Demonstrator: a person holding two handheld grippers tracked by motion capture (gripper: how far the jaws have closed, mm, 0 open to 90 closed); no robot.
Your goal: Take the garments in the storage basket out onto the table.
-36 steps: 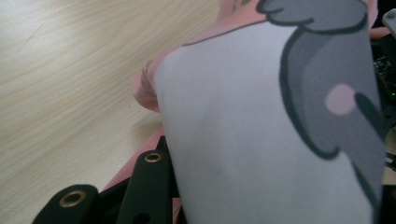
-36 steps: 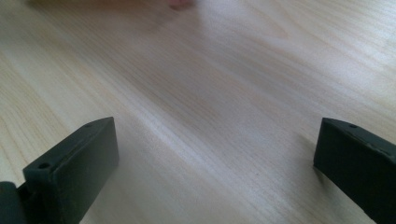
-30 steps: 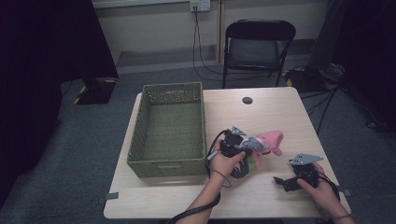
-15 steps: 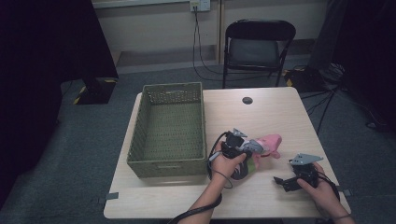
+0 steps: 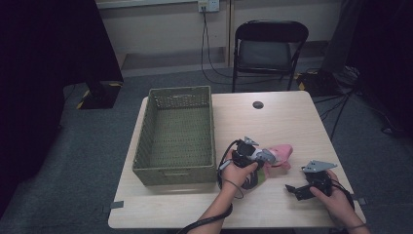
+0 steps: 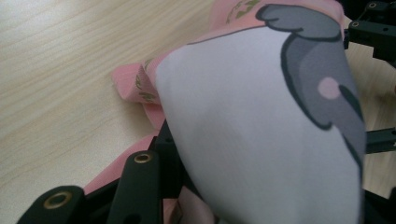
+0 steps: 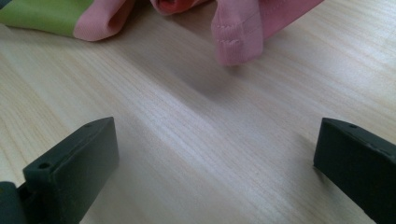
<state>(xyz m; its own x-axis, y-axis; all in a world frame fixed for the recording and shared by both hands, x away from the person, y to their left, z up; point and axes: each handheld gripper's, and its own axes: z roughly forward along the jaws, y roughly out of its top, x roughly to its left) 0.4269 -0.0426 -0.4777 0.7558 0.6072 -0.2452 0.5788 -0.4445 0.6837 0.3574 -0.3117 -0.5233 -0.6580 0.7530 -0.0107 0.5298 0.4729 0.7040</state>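
A pink garment with a white and grey print lies bunched on the table to the right of the basket. My left gripper is pressed into it and shut on the cloth. In the left gripper view the printed fabric drapes over the jaws and hides their tips. My right gripper rests low near the table's front right, its jaws wide apart with bare wood between them. A pink hem and a green patch of the garment lie a short way beyond the right jaws, untouched.
A green woven basket stands empty on the left half of the wooden table. A small black round disc sits near the far edge. A black folding chair stands behind the table.
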